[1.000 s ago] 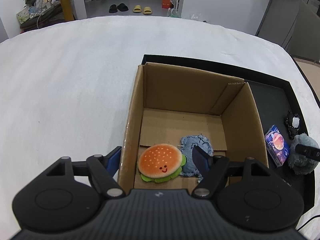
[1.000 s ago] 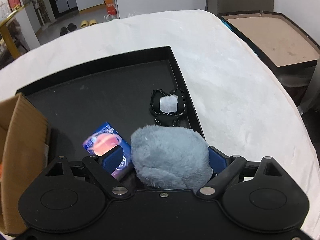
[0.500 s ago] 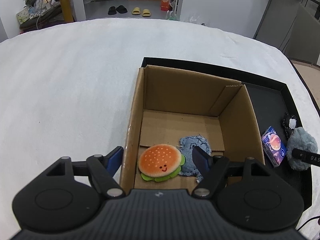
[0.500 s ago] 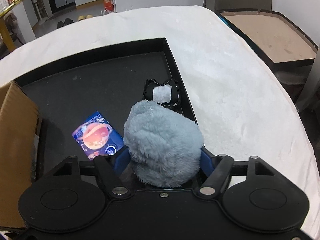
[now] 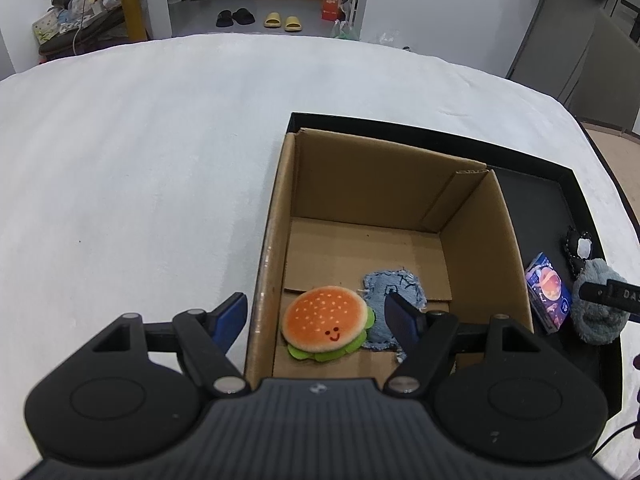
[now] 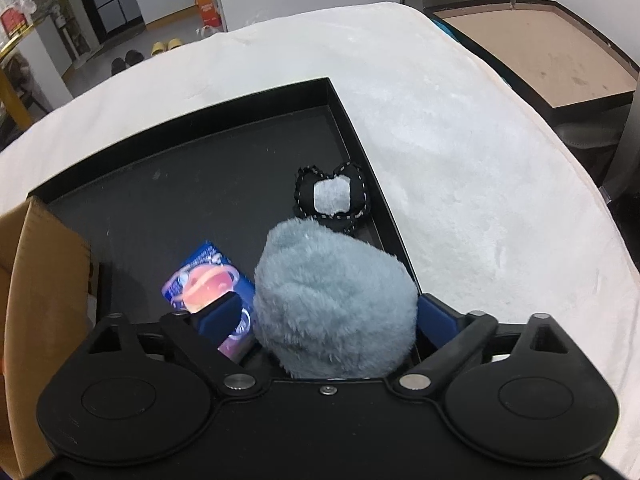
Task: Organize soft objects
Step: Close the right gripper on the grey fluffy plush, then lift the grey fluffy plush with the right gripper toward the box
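A cardboard box [image 5: 480, 216] stands in a black tray [image 5: 560, 200] and holds a burger plush [image 5: 324, 322] and a denim patch [image 5: 394, 286]. My left gripper [image 5: 316, 318] is open and empty above the box's near left wall. My right gripper [image 6: 330, 318] is shut on a grey fluffy plush [image 6: 332, 300], which also shows in the left wrist view [image 5: 596, 312], held over the tray's right part [image 6: 224, 184]. A black and white fabric piece [image 6: 332, 196] lies beyond it. A blue planet-print packet [image 6: 204, 280] lies left of the plush.
The tray sits on a white fleecy cover [image 5: 140, 160] over a large table. The box edge [image 6: 44, 264] shows at the left of the right wrist view. A brown-topped table [image 6: 540, 44] stands to the far right. Slippers [image 5: 280, 20] lie on the floor beyond.
My right gripper closed on the grey plush and shifted slightly with it over the tray. My left gripper has pulled back a little above the box.
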Tool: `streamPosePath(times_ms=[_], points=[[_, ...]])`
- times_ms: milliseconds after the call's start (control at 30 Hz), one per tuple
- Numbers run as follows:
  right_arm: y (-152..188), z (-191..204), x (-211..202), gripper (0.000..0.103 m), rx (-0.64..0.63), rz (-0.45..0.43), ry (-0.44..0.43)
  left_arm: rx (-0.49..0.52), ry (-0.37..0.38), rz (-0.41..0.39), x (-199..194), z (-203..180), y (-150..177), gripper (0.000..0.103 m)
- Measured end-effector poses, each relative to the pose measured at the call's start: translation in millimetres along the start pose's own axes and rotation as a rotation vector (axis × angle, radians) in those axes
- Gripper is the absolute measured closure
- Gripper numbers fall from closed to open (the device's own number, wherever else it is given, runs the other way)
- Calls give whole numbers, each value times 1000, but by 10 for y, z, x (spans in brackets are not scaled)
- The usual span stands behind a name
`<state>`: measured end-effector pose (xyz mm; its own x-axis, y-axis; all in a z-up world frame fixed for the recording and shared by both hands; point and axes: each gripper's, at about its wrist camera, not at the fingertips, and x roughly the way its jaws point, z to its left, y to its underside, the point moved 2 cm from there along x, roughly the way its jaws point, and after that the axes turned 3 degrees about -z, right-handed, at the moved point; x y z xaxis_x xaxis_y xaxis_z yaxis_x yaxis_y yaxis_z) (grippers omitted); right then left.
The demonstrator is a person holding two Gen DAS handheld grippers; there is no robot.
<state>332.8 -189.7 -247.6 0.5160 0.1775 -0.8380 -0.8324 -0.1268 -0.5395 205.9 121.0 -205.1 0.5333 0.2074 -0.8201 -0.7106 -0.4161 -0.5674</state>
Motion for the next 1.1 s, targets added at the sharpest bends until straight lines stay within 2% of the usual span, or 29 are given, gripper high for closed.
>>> streamPosePath(times_ms=[67, 167, 300, 700, 1100], points=[[-11, 5, 55, 8, 8, -4, 8, -2, -2, -3, -8, 14, 0, 29], [-8, 37, 124, 25, -6, -3, 41, -6, -6, -4, -9, 36, 13, 29], [4, 82, 65, 31, -31, -22, 49, -12, 1, 3, 3, 64, 17, 29], [-98, 240, -342, 31, -45, -90, 35, -39, 41, -10, -69, 176, 14, 29], [-342, 721, -842, 31, -123, -183, -48, -31, 70, -37, -185, 275, 59, 30]])
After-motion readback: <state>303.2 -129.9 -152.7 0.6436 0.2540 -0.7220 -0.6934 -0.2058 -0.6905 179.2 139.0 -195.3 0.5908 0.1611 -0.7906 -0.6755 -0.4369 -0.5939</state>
